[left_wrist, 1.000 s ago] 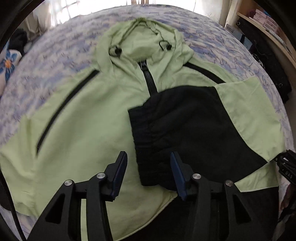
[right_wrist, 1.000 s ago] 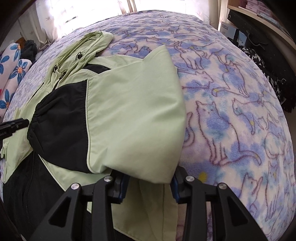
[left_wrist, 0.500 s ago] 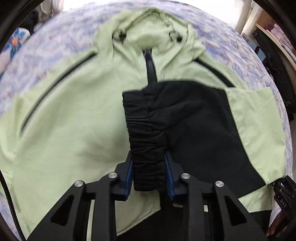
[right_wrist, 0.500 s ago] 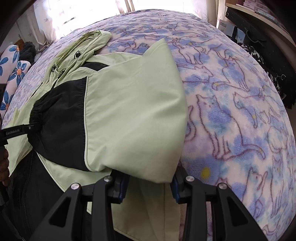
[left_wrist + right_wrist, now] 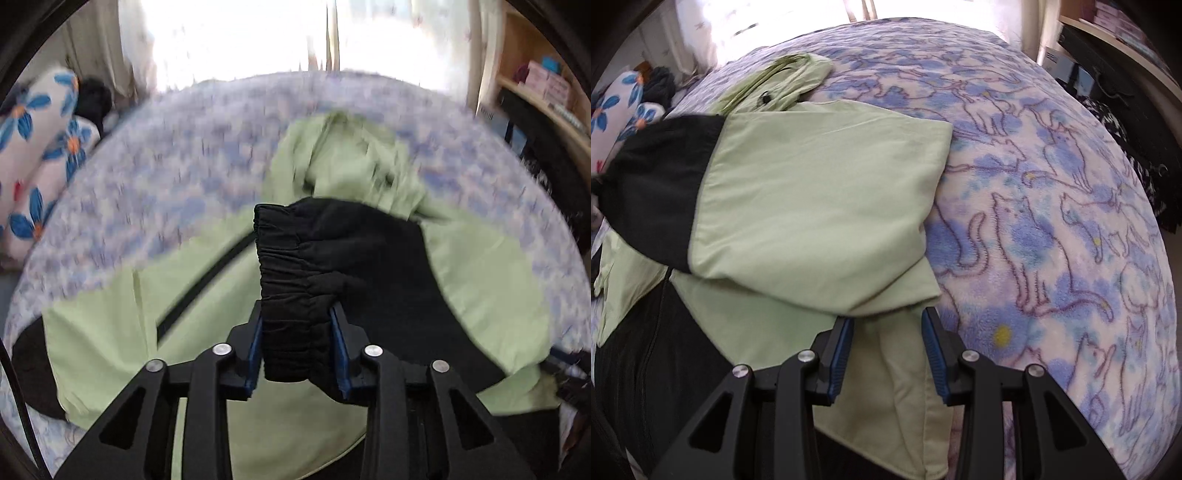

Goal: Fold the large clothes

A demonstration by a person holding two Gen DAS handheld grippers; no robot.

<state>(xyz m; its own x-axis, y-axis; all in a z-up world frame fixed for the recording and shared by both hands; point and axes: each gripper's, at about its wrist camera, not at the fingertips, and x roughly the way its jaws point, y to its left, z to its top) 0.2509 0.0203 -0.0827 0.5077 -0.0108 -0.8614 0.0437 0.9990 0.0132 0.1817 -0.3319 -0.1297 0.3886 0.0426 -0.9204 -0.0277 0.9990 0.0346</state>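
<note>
The wide bed with the fleece blanket printed with blue and purple cats (image 5: 1052,221) carries the whole work. On it lies the large light-green hooded jacket with black panels and black zips (image 5: 110,332), spread on its back, with the hood toward the bright window.

The right sleeve of this jacket, light green with a black lower part (image 5: 812,206), is folded across the chest. A second ago it was lying flat there; now its end is lifted off the body of the jacket and the view around it is blurred, so the sleeve is being carried.

The black gathered elastic cuff (image 5: 291,280) is the point of the change. One second ago the left gripper (image 5: 297,345) stood spread above the cuff. Then it closed on it, and now it pinches the cuff between its blue pads; the jaws have just loosened a little but the cloth is gripped between them.

The right gripper (image 5: 888,347) has hardly moved. Its jaws are partly spread over the green edge of the jacket near the sleeve fold, and I cannot tell if the pads press the cloth.

I judge that the sleeve fold is being corrected or re-laid, so the folding is at an early stage.
</note>
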